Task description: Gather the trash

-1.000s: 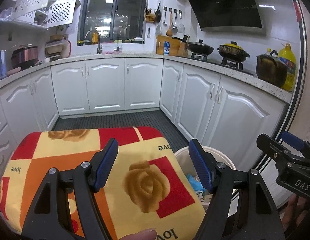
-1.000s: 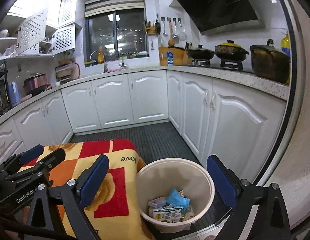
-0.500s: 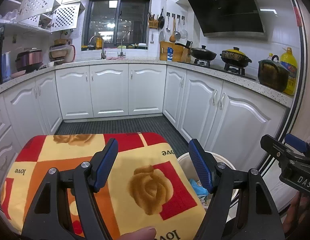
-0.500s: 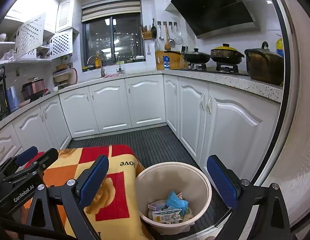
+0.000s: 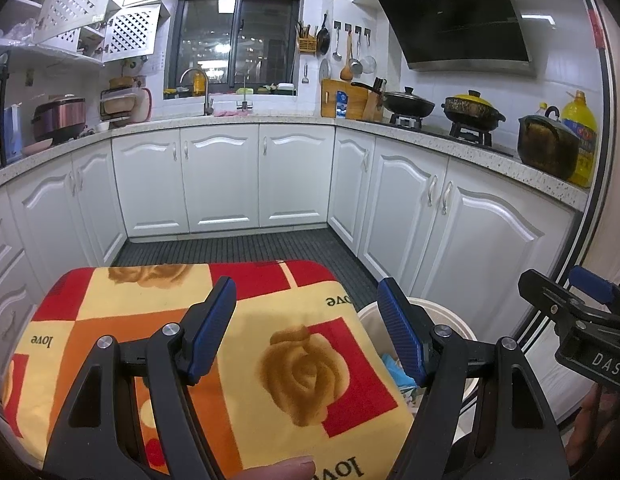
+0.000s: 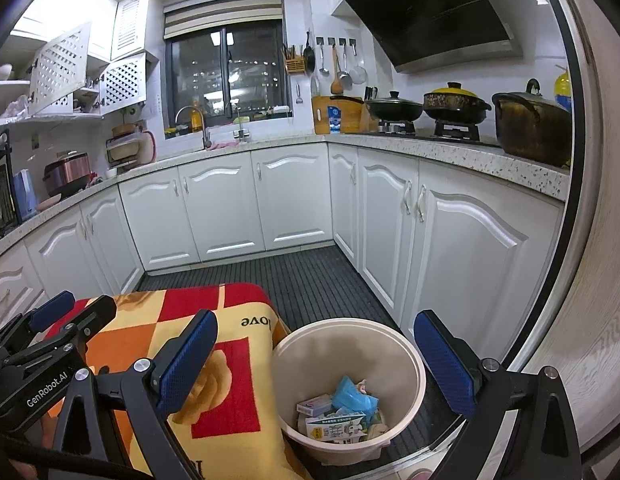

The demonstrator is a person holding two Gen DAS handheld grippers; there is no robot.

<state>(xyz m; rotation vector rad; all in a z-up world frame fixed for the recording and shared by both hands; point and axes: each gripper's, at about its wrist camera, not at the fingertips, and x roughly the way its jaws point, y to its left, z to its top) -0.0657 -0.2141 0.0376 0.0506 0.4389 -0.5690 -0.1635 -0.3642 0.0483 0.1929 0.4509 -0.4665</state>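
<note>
A cream waste bin point(image 6: 406, 344) stands on the floor right of a table covered with a red, orange and yellow rose-print cloth point(image 5: 293, 308). Inside the bin lie a blue wrapper point(image 6: 352, 396), a milk carton point(image 6: 336, 428) and a small box point(image 6: 314, 406). My right gripper point(image 6: 316, 360) is open and empty above the bin. My left gripper point(image 5: 307, 328) is open and empty above the cloth's right part; the bin's rim point(image 5: 454, 318) shows behind its right finger. The cloth point(image 6: 233, 360) bears no loose trash in either view.
White cabinets point(image 6: 293, 204) under a speckled countertop point(image 6: 450, 152) wrap around the back and right. Pots point(image 6: 456, 102) sit on the stove at right. Dark ribbed floor point(image 6: 310, 276) lies beyond the table. The other gripper's body point(image 5: 582, 332) shows at the far right.
Both grippers have risen and tilted up slightly, so more of the kitchen and floor shows. Both stay open and empty. The bin and its contents have not moved.
</note>
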